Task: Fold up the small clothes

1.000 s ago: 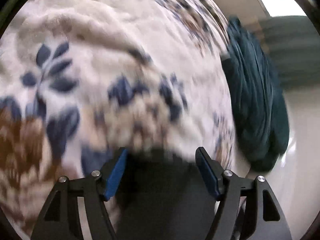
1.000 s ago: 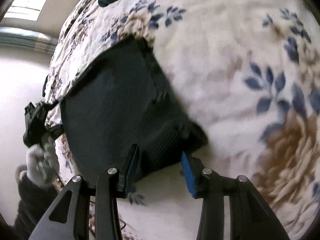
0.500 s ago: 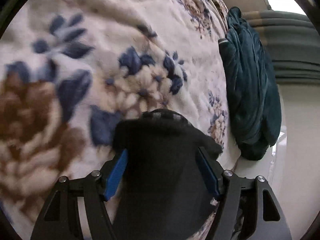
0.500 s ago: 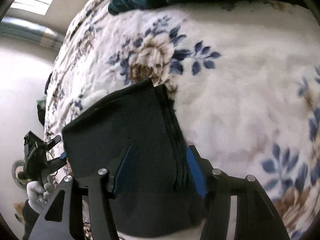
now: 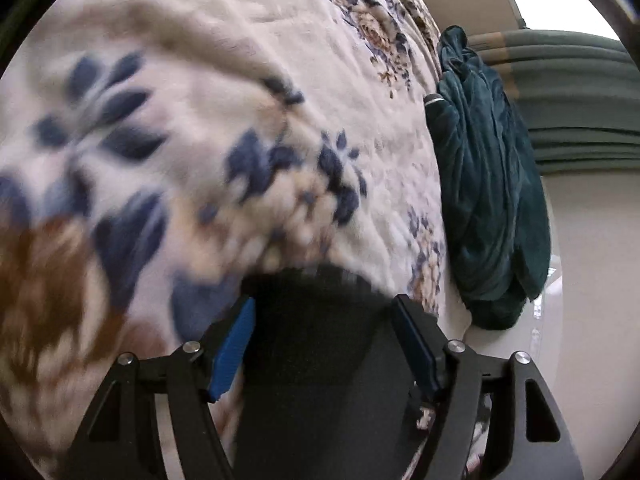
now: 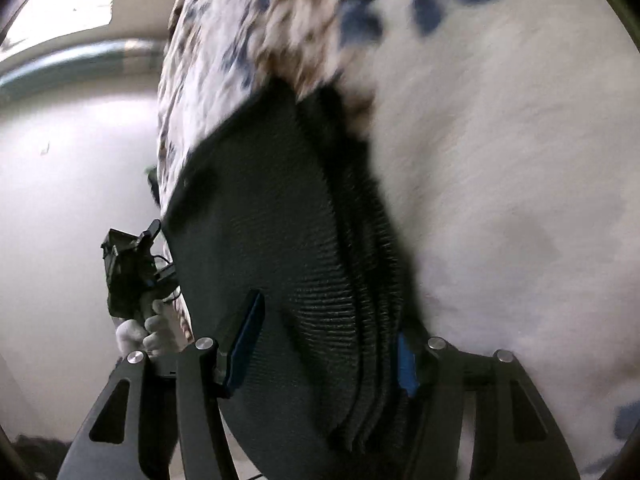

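Observation:
A small black knit garment (image 6: 276, 216) lies on a cream floral blanket (image 6: 500, 160), folded with a ribbed band along its right side. My right gripper (image 6: 328, 344) has its blue-padded fingers apart, with the garment's near part lying between them. In the left wrist view the garment (image 5: 320, 344) fills the space between my left gripper's (image 5: 324, 332) spread fingers, over the blanket (image 5: 200, 120). The left gripper also shows in the right wrist view (image 6: 132, 272), held by a white-gloved hand at the garment's left edge.
A dark teal velvet garment (image 5: 488, 184) lies heaped at the blanket's right edge. Grey-green curtains (image 5: 572, 100) and a pale wall stand beyond it. The blanket's edge drops off to the left in the right wrist view.
Both grippers have moved over the blanket with the garment still between their fingers. The right view has swung closer and lower. The left view shows less of the garment than half a second ago.

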`<state>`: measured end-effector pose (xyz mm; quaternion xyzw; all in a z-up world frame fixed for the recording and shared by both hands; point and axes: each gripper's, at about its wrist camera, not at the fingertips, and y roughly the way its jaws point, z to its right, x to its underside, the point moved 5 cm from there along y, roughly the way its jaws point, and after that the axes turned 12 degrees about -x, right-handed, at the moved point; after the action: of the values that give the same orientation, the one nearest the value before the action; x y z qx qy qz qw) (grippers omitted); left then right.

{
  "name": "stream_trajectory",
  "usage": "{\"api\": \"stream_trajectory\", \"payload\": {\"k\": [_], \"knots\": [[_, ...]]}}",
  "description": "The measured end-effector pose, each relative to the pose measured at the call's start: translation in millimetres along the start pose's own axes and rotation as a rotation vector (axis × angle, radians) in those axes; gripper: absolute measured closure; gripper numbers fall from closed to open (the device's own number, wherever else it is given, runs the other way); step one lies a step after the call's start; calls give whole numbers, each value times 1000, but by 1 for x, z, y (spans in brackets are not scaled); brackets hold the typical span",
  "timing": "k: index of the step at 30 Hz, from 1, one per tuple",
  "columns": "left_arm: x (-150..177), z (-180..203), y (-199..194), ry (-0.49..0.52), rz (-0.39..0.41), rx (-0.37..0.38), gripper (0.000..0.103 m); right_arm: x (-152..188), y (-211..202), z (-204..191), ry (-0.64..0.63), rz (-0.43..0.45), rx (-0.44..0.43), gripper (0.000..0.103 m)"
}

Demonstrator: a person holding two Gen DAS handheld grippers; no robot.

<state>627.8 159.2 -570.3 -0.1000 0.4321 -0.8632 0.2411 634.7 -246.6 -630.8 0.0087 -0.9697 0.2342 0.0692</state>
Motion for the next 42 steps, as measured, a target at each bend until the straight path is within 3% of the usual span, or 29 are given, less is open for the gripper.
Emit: {"api": "stream_trajectory", "payload": {"k": [5, 7, 8, 9, 10, 11, 12, 17, 20, 25, 29, 36, 39, 42], "knots": [[54, -15, 23, -14, -112, 14, 33, -7, 27, -3, 15, -65, -130, 42], [66, -9, 32, 6, -96, 24, 33, -9, 36, -7, -3, -79, -128, 42], [67, -5, 32, 17, -67, 17, 34, -9, 39, -9, -19, -82, -122, 46], [66, 0, 30, 29, -44, 23, 36, -9, 41, -11, -31, -81, -111, 57], [65, 6, 28, 47, -14, 16, 45, -8, 42, -13, -40, -75, -101, 64], [64, 10, 26, 60, 4, 7, 67, -6, 40, -16, -48, -61, -93, 78], [63, 17, 23, 87, 18, 2, 73, -5, 40, -18, -54, -48, -81, 83], [58, 38, 6, 194, 31, -21, 76, 10, 32, -42, -100, 53, 14, 85], [44, 45, -5, 232, 17, -13, 77, 13, 30, -57, -73, 99, -9, 85], [-7, 63, -25, 301, -4, 10, 77, 9, 29, -99, -65, 198, -30, 86], [-61, 90, -36, 375, -5, 11, 77, -21, 42, -138, -63, 289, -46, 86], [-171, 111, -9, 474, -28, -48, 77, -118, 84, -167, -29, 399, -63, 86], [-210, 98, 22, 491, -51, -107, 76, -173, 106, -168, -27, 401, 1, 86], [-226, 76, 48, 461, -88, -158, 72, -207, 111, -158, -2, 389, 85, 85]]}}
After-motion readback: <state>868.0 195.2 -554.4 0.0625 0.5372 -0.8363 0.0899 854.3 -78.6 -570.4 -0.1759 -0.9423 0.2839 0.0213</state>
